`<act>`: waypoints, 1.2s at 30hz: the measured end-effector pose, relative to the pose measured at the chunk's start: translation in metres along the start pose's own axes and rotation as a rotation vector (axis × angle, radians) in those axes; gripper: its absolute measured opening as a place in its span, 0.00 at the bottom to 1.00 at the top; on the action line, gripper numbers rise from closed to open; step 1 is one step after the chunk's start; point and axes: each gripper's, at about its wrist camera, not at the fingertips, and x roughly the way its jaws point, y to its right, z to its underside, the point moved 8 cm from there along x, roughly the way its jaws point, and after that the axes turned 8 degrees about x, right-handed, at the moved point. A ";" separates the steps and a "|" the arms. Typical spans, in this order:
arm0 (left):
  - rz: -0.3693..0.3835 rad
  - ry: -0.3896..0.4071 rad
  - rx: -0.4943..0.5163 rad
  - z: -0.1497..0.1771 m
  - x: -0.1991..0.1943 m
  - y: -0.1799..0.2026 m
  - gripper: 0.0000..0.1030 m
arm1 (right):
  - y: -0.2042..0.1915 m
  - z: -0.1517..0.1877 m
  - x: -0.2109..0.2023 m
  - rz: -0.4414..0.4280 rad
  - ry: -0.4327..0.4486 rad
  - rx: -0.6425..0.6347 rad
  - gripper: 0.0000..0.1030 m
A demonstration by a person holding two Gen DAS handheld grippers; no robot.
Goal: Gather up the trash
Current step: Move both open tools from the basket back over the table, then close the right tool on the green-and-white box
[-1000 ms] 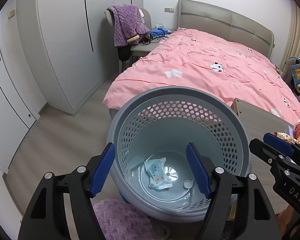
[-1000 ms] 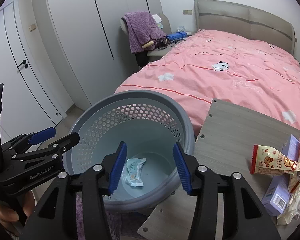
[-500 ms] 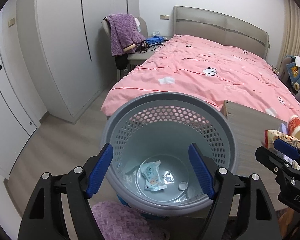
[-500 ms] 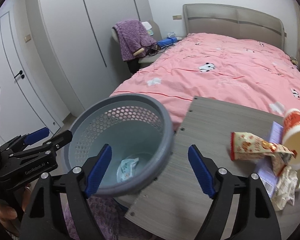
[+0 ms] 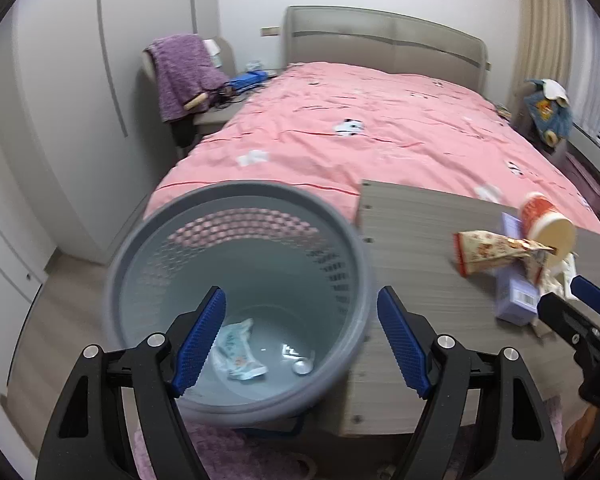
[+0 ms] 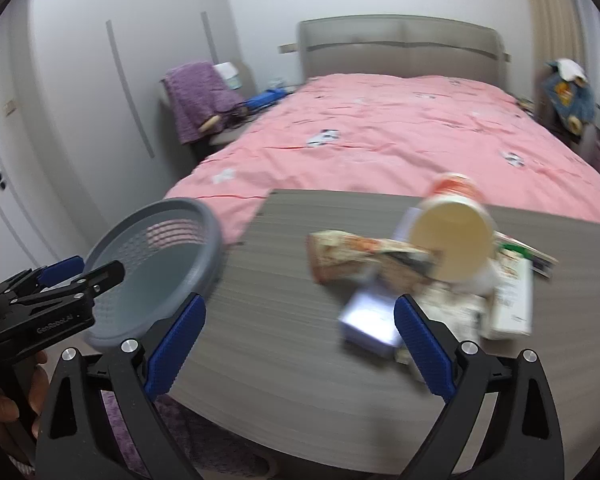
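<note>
A grey perforated trash basket (image 5: 340,248) stands left of a grey wood table (image 5: 412,232); it also shows in the right wrist view (image 6: 204,216). Inside lie a crumpled wrapper (image 5: 238,354) and a bottle cap (image 5: 302,367). On the table is a trash pile: a snack bag (image 6: 352,254), a tipped paper cup (image 6: 452,236), a lilac box (image 6: 370,320) and white packets (image 6: 512,300). My left gripper (image 5: 300,340) is open and empty over the basket. My right gripper (image 6: 296,340) is open and empty above the table, left of the pile.
A bed with a pink cover (image 5: 380,132) lies behind the table. A chair with a purple blanket (image 5: 182,74) stands by the white wardrobe (image 5: 80,100). A purple rug (image 6: 196,436) lies under the table's near edge. A blue stuffed toy (image 5: 550,110) sits at the far right.
Both grippers have swung right, away from the basket toward the table. The right gripper's jaws have opened wider, and the trash pile now sits close in front of it.
</note>
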 end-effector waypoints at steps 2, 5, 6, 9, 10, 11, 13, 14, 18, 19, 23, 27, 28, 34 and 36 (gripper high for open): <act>0.017 0.003 0.019 -0.002 0.001 0.014 0.73 | 0.017 -0.001 -0.005 0.027 0.005 0.015 0.91; 0.044 0.002 0.048 -0.006 0.003 0.035 0.73 | 0.047 -0.001 -0.013 0.076 0.011 0.043 0.91; 0.055 0.001 0.056 -0.006 0.004 0.042 0.73 | 0.054 -0.002 -0.013 0.086 0.012 0.049 0.92; 0.082 -0.010 0.074 -0.007 0.007 0.061 0.73 | 0.079 0.000 -0.016 0.124 0.012 0.078 0.92; 0.087 -0.012 0.078 -0.008 0.009 0.065 0.73 | 0.088 0.001 -0.017 0.136 0.012 0.090 0.92; 0.090 -0.014 0.082 -0.009 0.010 0.069 0.73 | 0.094 0.001 -0.017 0.146 0.011 0.097 0.92; 0.099 -0.015 0.091 -0.011 0.011 0.079 0.73 | 0.108 0.001 -0.015 0.163 0.008 0.117 0.92; 0.100 -0.015 0.095 -0.012 0.012 0.084 0.73 | 0.114 0.001 -0.014 0.170 0.007 0.125 0.92; 0.102 -0.021 0.107 -0.014 0.014 0.092 0.73 | 0.136 -0.002 -0.005 0.202 -0.007 0.148 0.92; 0.101 -0.024 0.111 -0.014 0.014 0.095 0.73 | 0.142 -0.003 -0.002 0.209 -0.011 0.151 0.92; 0.097 -0.040 0.116 -0.014 0.019 0.098 0.73 | 0.154 -0.007 0.011 0.235 -0.023 0.140 0.91; 0.091 -0.047 0.124 -0.015 0.022 0.103 0.73 | 0.160 -0.007 0.024 0.245 -0.052 0.130 0.84; 0.091 -0.048 0.125 -0.016 0.023 0.103 0.73 | 0.161 -0.007 0.028 0.243 -0.061 0.131 0.82; 0.094 -0.057 0.135 -0.016 0.025 0.107 0.73 | 0.159 -0.003 0.042 0.213 -0.102 0.131 0.72; 0.096 -0.058 0.137 -0.016 0.025 0.109 0.73 | 0.159 -0.001 0.045 0.204 -0.117 0.137 0.58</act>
